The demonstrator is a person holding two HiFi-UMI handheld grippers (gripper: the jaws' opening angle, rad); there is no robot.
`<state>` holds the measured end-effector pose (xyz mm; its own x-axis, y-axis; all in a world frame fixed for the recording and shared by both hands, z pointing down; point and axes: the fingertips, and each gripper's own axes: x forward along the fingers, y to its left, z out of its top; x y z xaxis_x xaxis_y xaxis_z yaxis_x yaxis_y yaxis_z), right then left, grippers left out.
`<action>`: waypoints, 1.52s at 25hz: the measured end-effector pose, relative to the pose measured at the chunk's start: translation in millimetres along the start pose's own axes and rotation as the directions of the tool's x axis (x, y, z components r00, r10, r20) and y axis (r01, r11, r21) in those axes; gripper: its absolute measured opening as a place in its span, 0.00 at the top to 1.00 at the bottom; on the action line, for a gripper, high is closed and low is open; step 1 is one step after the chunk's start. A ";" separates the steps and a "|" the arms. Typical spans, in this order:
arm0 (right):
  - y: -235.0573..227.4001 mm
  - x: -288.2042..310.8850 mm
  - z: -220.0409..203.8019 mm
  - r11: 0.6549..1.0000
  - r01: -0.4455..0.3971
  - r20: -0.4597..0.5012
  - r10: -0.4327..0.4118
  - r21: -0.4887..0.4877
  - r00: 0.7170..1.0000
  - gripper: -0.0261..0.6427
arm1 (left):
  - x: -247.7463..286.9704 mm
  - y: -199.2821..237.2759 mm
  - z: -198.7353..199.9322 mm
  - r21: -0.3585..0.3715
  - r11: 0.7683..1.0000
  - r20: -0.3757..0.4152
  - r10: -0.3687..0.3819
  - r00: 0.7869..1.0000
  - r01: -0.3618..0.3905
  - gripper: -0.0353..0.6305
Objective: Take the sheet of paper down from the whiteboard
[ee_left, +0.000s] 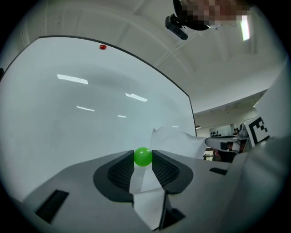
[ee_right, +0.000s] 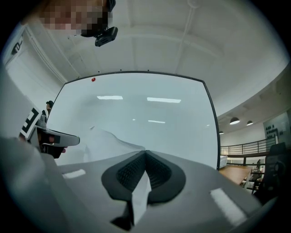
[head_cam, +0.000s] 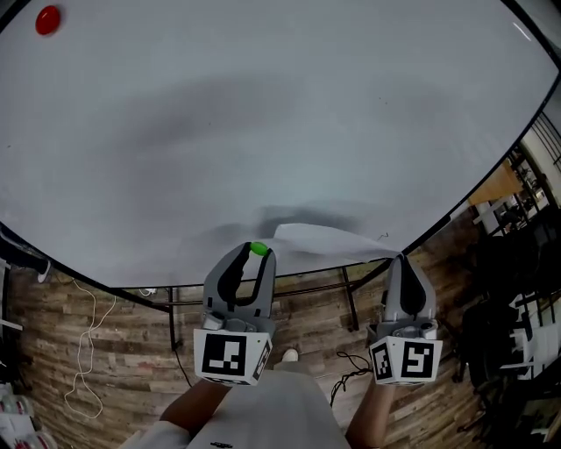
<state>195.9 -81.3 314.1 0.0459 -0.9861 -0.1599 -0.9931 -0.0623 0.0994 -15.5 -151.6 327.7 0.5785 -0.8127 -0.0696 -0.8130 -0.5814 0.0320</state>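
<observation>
The white sheet of paper (head_cam: pixel 323 240) hangs loose in front of the whiteboard's (head_cam: pixel 263 114) lower edge, off the board and sagging between my two grippers. My right gripper (head_cam: pixel 400 259) is shut on the sheet's right end; in the right gripper view a strip of paper (ee_right: pixel 140 193) sits pinched between the closed pads (ee_right: pixel 157 170). My left gripper (head_cam: pixel 255 253) is shut on a small green ball magnet (head_cam: pixel 259 249), which shows between the fingertips (ee_left: pixel 142 156) in the left gripper view. There the sheet (ee_left: pixel 179 142) runs from behind these jaws toward the right gripper (ee_left: pixel 222 142).
A red magnet (head_cam: pixel 48 19) stays stuck near the whiteboard's top left corner. Under the board are its dark stand bars (head_cam: pixel 289 289), a wooden plank floor (head_cam: pixel 114 351) and a white cable (head_cam: pixel 86 351). Dark furniture (head_cam: pixel 517 289) crowds the right side.
</observation>
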 end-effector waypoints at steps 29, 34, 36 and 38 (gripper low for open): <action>-0.6 9.7 -62.3 0.997 0.067 -0.062 -0.066 0.023 0.996 0.94 | 3.3 10.7 -39.7 0.014 0.996 -0.059 -0.087 0.994 0.088 0.76; 3.0 11.7 -63.4 0.997 0.063 -0.064 -0.061 0.032 0.996 0.94 | 2.5 12.8 -38.5 0.011 0.996 -0.055 -0.088 0.995 0.089 0.76; 5.0 11.0 -62.7 0.997 0.062 -0.061 -0.060 0.036 0.996 0.94 | 0.6 13.2 -38.4 0.010 0.996 -0.056 -0.087 0.995 0.087 0.76; 6.6 11.1 -61.6 0.998 0.058 -0.061 -0.056 0.034 0.997 0.94 | -0.6 13.6 -38.2 0.008 0.996 -0.055 -0.085 0.995 0.086 0.76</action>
<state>196.5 -102.2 373.5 0.1082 -0.9885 -0.1053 -0.9918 -0.1146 0.0563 -24.4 -160.5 366.2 0.6483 -0.7612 -0.0171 -0.7610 -0.6485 0.0176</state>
